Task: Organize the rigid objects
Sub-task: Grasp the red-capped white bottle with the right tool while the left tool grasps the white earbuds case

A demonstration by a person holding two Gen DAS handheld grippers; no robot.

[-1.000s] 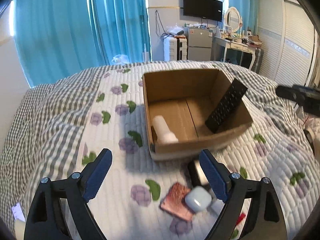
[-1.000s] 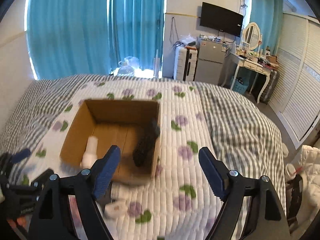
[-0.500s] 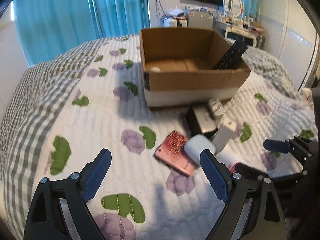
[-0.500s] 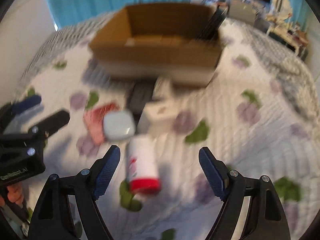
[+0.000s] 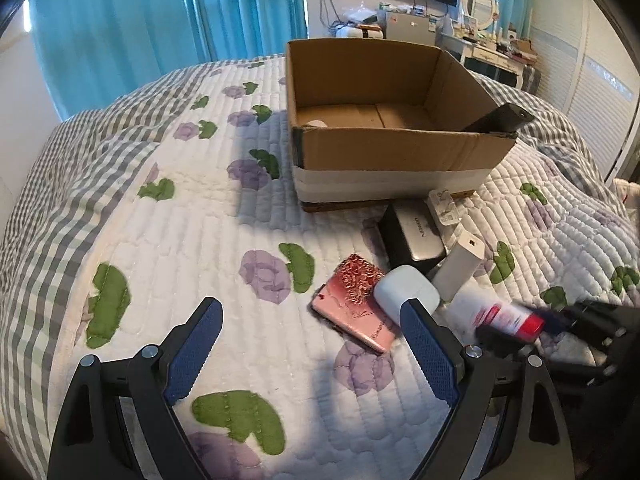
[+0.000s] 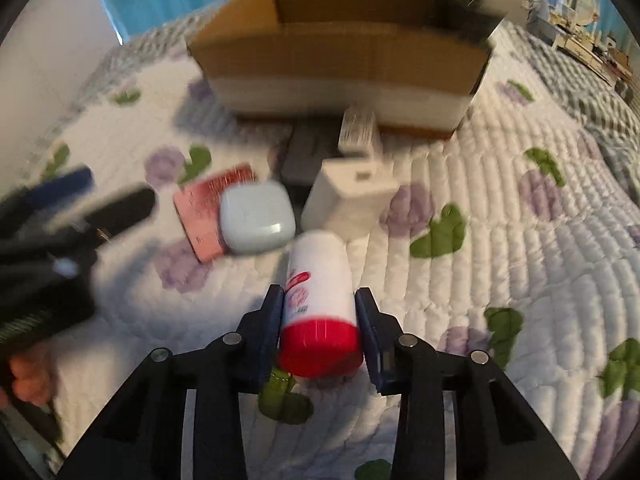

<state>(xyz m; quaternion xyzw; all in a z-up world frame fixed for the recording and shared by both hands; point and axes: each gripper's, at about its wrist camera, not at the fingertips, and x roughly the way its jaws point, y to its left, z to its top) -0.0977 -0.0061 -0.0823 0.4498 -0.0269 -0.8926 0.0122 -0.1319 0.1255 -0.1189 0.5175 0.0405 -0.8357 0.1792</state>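
My right gripper [image 6: 319,300] is shut on a white bottle with a red cap [image 6: 320,304], lying on the quilt; the bottle shows blurred in the left wrist view [image 5: 504,318]. My left gripper [image 5: 312,344] is open and empty, low over the quilt, left of a pink phone [image 5: 354,300]. A white earbud case [image 5: 406,292], a white power bank [image 5: 460,266], a black-grey box [image 5: 414,234] and a small white packet [image 5: 442,206] lie in front of the cardboard box [image 5: 400,152]. A black remote [image 5: 500,118] leans inside it, and a white bottle's top [image 5: 316,123] shows.
The bed has a white floral quilt [image 5: 200,220] with grey checked edges. Blue curtains [image 5: 160,20], a TV, a small fridge and a dressing table stand beyond the bed. A white wardrobe is at the right.
My right gripper has moved down to the bottle and closed on it. My left gripper has shifted slightly; the pile sits nearer its right finger.
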